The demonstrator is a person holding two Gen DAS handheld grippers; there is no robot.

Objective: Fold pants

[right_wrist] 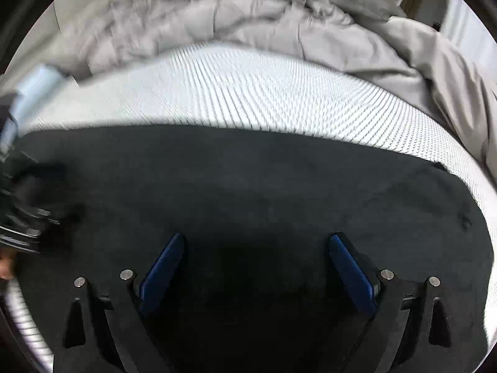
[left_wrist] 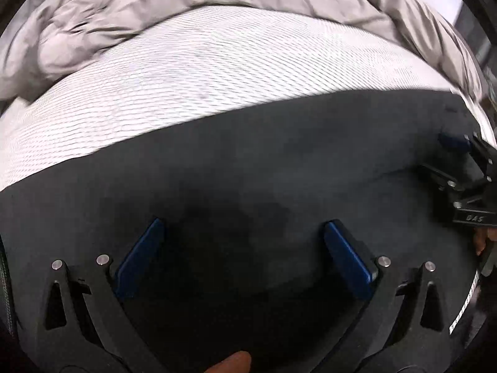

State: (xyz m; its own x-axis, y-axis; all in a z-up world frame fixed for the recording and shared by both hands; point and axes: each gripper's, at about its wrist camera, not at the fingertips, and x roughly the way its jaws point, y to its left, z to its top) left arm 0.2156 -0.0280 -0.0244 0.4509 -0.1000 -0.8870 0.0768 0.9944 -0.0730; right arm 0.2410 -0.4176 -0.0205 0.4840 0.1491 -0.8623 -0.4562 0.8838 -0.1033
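Two hand-held grippers hang over a pair of dark pants (left_wrist: pixel 248 161) spread flat on a bed, both tilted steeply down at the cloth. Nearest the lens in the left wrist view, the left gripper (left_wrist: pixel 245 258) has its blue-padded fingers (left_wrist: pixel 139 258) spread wide with nothing between them but the dark fabric beneath; whether the tips touch the cloth cannot be told. A fingertip of the person shows at the bottom edge. In the right wrist view, the right gripper (right_wrist: pixel 257 273) is likewise spread wide and empty, its blue pads (right_wrist: pixel 351 273) over the same garment.

The pants fill the near half of both views, lying directly under and ahead of both sets of fingers, their long axis running side to side across the frames. Each gripper appears at the edge of the other's view, so the two work side by side along that length; the garment's right-hand end and corner lie nearer the right gripper, and the far straight edge is in front of both. Any fold likely depends on each hand taking the stretch of cloth on its own side.

Beyond the pants lies the white ribbed mattress (left_wrist: pixel 202 71), and past that a rumpled grey duvet (right_wrist: pixel 248 21).
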